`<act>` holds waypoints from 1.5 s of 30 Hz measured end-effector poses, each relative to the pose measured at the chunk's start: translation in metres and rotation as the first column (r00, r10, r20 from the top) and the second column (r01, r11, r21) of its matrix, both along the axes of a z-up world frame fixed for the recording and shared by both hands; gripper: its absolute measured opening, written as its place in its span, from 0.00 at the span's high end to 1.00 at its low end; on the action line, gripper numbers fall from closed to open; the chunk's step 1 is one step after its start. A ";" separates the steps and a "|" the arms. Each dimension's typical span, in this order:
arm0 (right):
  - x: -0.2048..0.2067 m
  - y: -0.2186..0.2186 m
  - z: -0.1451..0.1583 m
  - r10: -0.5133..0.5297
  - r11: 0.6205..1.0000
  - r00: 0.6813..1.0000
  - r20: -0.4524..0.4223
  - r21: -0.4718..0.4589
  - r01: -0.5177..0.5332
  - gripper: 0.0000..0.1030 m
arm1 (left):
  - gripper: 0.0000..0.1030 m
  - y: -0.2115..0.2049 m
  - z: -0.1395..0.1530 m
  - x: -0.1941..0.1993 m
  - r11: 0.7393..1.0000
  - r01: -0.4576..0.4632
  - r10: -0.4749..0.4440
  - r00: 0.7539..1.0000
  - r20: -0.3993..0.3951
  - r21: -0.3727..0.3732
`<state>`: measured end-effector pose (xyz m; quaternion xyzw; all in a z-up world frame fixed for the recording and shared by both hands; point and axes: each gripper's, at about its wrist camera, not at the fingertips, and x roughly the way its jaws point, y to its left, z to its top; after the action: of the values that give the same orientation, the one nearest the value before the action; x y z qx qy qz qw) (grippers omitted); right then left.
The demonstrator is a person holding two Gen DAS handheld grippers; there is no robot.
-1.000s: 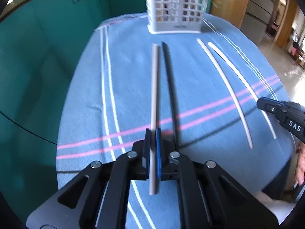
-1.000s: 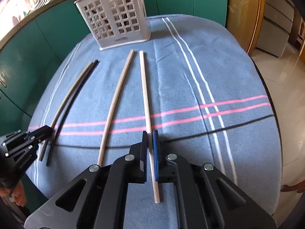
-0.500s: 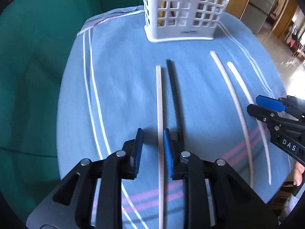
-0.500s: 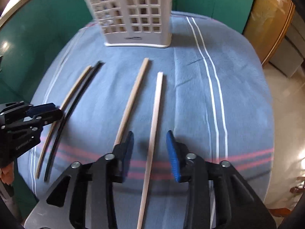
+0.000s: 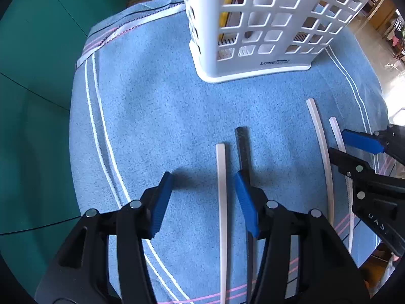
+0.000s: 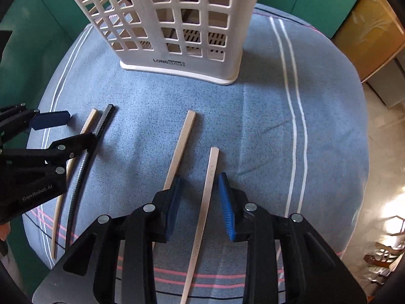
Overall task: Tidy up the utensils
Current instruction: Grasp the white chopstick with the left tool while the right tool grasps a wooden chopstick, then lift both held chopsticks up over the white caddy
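Several chopsticks lie on the blue striped cloth in front of a white lattice utensil basket (image 5: 255, 22), also in the right wrist view (image 6: 177, 20). My left gripper (image 5: 202, 179) is open, with a pale chopstick (image 5: 221, 190) lying between its fingers and a black chopstick (image 5: 243, 149) just right of it. My right gripper (image 6: 200, 179) is open, with a pale chopstick (image 6: 208, 185) lying between its fingers and a tan chopstick (image 6: 181, 141) at its left finger. Both grip nothing.
The basket holds some utensils. Teal cabinets (image 5: 38, 76) surround the table on the left and back. The cloth's edge (image 6: 364, 152) drops off at the right, toward a bright floor. Each gripper shows at the side of the other's view.
Both grippers were shut on pale chopsticks a second ago; both have opened, leaving the sticks on the cloth, and moved forward toward the basket.
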<state>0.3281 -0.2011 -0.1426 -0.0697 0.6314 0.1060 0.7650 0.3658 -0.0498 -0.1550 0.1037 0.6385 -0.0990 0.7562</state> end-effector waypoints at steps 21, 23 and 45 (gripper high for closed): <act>-0.036 0.028 0.042 0.015 0.998 0.983 0.185 0.056 -0.026 0.94 | 0.94 0.015 0.045 -0.056 0.997 -0.014 0.029 0.978 0.206 -0.072; -0.043 0.023 0.059 0.009 0.996 0.974 0.228 0.079 -0.027 0.94 | 0.94 0.016 0.063 -0.066 0.996 0.000 0.022 0.966 0.258 -0.084; -0.118 -0.029 0.249 -0.127 0.958 0.743 0.657 0.276 -0.080 0.94 | 0.94 0.039 0.248 -0.125 0.943 0.088 0.166 0.711 0.683 -0.321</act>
<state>0.2102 -0.2301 0.1065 0.0165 0.2939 0.1544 0.9431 0.2408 -0.0110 0.0925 -0.0081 0.2797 -0.1415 0.9496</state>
